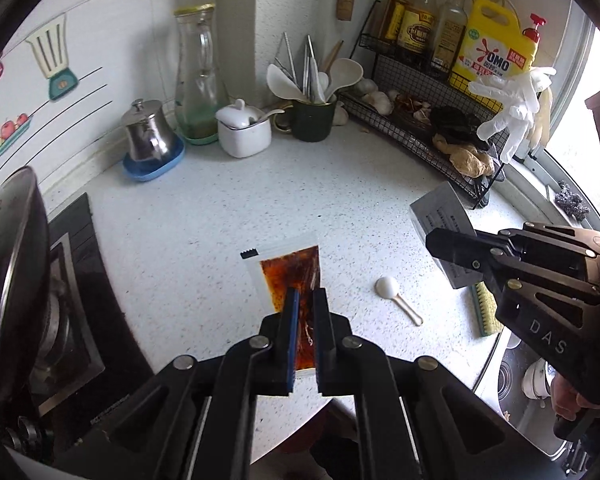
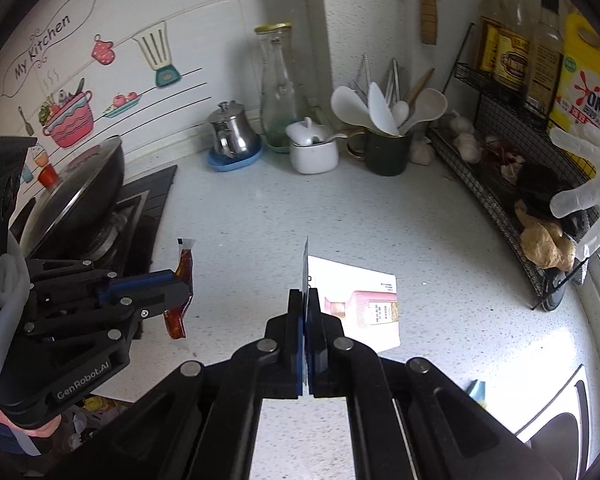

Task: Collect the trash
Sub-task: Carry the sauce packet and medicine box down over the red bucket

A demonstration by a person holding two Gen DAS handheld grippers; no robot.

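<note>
My left gripper (image 1: 305, 294) is shut on a clear sauce packet (image 1: 288, 272) with red-brown oil, held above the white speckled counter (image 1: 228, 208). The packet also shows in the right wrist view (image 2: 182, 268), sticking out of the left gripper (image 2: 180, 288). My right gripper (image 2: 305, 294) is shut on a flattened white and pink carton (image 2: 364, 304), held on edge above the counter. In the left wrist view the carton (image 1: 440, 212) shows in the right gripper (image 1: 434, 240) at the right.
A small white plastic spoon (image 1: 394, 294) lies on the counter. A wok (image 2: 80, 196) sits on the stove at left. A steel pot, glass bottle, sugar bowl (image 1: 244, 128) and utensil mug (image 1: 314, 118) line the back wall. A wire rack (image 1: 428, 120) with bottles stands right. The sink (image 1: 532, 380) is lower right.
</note>
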